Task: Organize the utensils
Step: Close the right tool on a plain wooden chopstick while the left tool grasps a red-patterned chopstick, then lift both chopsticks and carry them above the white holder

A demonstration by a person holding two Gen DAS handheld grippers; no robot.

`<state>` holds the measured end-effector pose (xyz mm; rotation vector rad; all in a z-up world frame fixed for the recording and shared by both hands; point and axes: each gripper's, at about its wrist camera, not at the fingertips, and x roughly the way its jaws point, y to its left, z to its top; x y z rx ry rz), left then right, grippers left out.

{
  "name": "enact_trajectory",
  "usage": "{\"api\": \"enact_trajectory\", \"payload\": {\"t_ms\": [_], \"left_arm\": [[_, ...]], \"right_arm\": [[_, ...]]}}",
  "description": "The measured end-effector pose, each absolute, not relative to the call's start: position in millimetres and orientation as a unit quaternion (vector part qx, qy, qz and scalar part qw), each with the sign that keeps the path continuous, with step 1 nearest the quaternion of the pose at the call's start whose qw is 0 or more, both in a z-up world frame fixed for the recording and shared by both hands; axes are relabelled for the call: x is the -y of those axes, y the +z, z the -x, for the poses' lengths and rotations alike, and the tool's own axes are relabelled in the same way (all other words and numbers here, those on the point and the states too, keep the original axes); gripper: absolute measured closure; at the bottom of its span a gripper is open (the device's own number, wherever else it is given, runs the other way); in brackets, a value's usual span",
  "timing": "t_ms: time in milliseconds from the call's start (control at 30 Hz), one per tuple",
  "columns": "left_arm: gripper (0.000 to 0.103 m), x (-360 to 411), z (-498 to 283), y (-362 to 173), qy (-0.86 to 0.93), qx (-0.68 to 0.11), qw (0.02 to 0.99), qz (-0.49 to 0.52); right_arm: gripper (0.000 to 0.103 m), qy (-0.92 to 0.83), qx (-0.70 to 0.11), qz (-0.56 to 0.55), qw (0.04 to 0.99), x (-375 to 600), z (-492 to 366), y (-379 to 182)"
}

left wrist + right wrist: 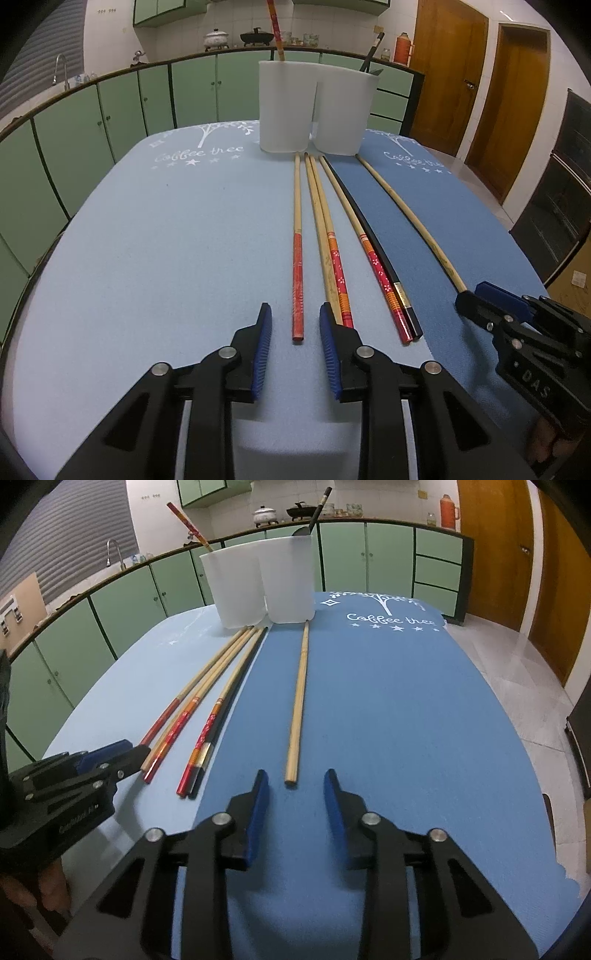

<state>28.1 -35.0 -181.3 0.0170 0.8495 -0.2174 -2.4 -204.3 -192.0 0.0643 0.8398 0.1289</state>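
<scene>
Left tool (295,321): jaws parted, nothing clamped; the near end of the red-handled chopstick (297,280) lies between its tips on the table (166,240).
Right tool (293,784): jaws parted, empty; the end of the plain bamboo chopstick (298,705) lies just ahead of the gap.
Other chopsticks (354,243): side by side between those two.
White holder (314,107): far end, one chopstick and one dark utensil standing in it.

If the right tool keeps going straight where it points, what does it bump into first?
Probably the plain bamboo chopstick lying alone on the dark blue mat. Its near end sits just ahead, between the open fingers of the right tool. Depth is hard to judge.
</scene>
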Motion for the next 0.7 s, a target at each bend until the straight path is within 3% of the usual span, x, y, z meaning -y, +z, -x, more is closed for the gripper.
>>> {"api": "enact_trajectory", "payload": {"t_ms": [67,133,200,700], "left_arm": [[0.080,35.3,-28.4,-181.0,-0.107,-0.412,0.905,-0.007],[0.090,35.8,-29.7,-181.4,-0.108,-0.414,0.904,-0.006],[0.097,37.3,-31.2,-181.7,-0.112,-0.416,0.903,-0.004],[0.097,35.3,-20.8,-136.9,-0.121,-0.383,0.916,-0.015]], "right_arm": [[0.086,0.059,-0.409,-0.026,0.910,203.4,0.9,-192.5],[0.095,0.059,-0.410,-0.025,0.910,203.0,-0.7,-192.5],[0.096,0.056,-0.412,-0.028,0.909,203.5,-2.5,-192.1],[0.097,0.070,-0.360,-0.004,0.930,208.0,9.5,-139.4]]}}
